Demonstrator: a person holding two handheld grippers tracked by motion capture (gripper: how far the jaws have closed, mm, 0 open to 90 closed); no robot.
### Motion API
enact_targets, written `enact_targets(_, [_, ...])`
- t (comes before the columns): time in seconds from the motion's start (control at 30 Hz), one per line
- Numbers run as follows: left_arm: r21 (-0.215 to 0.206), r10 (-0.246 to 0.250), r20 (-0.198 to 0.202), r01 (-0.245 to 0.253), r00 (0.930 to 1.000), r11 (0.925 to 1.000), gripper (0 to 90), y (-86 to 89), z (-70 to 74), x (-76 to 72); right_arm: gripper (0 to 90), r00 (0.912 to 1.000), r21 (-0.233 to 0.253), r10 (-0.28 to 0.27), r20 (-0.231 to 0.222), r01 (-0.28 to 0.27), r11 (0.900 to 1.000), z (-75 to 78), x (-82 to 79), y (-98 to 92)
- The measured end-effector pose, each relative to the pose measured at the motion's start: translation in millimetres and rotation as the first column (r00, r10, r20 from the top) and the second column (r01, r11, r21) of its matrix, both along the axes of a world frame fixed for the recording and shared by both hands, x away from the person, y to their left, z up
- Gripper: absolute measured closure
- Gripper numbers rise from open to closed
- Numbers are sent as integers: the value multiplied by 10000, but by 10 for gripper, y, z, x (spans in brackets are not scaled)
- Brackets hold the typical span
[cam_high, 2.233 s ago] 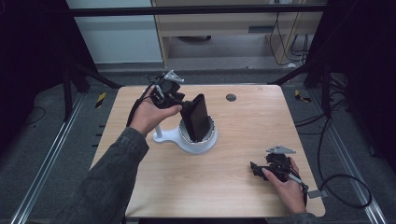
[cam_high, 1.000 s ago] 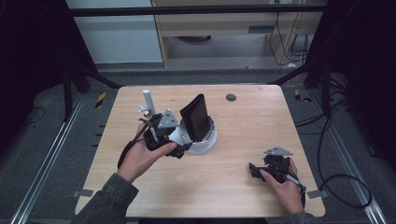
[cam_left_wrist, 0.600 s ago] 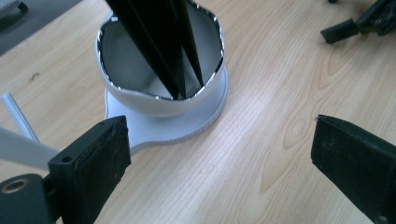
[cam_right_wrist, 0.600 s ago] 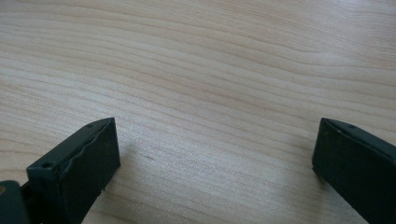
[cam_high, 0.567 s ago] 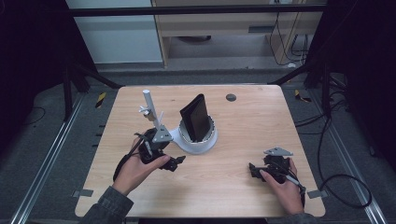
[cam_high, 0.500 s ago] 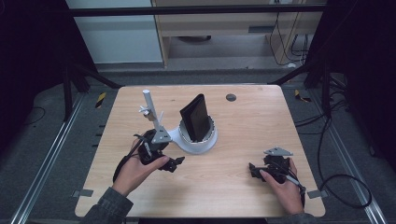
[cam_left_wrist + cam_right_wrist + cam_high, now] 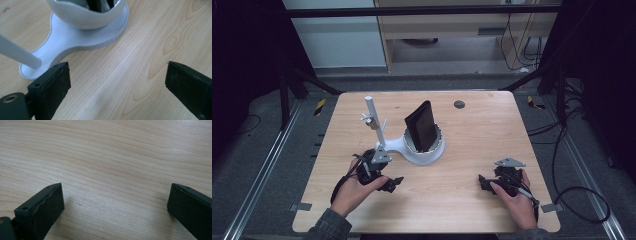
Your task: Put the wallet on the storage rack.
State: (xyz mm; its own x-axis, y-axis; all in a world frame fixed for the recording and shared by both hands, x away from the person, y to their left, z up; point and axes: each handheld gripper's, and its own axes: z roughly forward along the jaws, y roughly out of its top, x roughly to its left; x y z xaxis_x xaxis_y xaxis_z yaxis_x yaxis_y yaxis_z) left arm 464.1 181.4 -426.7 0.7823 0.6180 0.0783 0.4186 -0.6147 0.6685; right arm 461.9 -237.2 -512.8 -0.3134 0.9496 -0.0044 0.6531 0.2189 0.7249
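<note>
The flat black wallet (image 7: 421, 127) is seen standing upright in the bowl of the white plastic stand (image 7: 422, 148), the placing apparently done, while both grippers, left gripper (image 7: 388, 184) and right gripper (image 7: 484, 182), are rested on the wooden surface (image 7: 472, 135) nearer the person than that stand, fingers apart and empty.

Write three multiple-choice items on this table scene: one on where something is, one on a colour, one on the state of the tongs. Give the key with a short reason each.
1. Where does the black wallet stand?
A. Upright in the white bowl
B. Flat on the table
C. Between the right tongs' jaws

2. What colour is the stand's upright pole?
A. Red
B. White
C. Black

3. How are the left tongs?
A. Shut on the pole
B. Shut on the wallet
C. Open, holding nothing

Key: 1 A, the high view shows the wallet rising out of the bowl. 2 B, the pole matches the white base. 3 C, the left gripper view shows its jaws wide apart over bare wood; the right tongs are open too.
</note>
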Motion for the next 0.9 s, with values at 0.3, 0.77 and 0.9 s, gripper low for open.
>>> enact_targets(0.3, [41, 656, -413, -655, 9970, 9978, 60, 251, -258, 4, 10, 10000, -4, -10, 3, 10, 10000, 0, 0, 2])
enact_targets(0.77, [-218, 2412, -413, -2422, 9696, 9700, 62, 771, -558, 136, 9, 10000, 6, -7, 13, 7, 10000, -2, 1, 2])
enact_targets(0.9, [-580, 2868, -496, -2895, 9567, 9554, 61, 892, -680, 177, 9, 10000, 49, -54, -13, 54, 10000, -2, -2, 8])
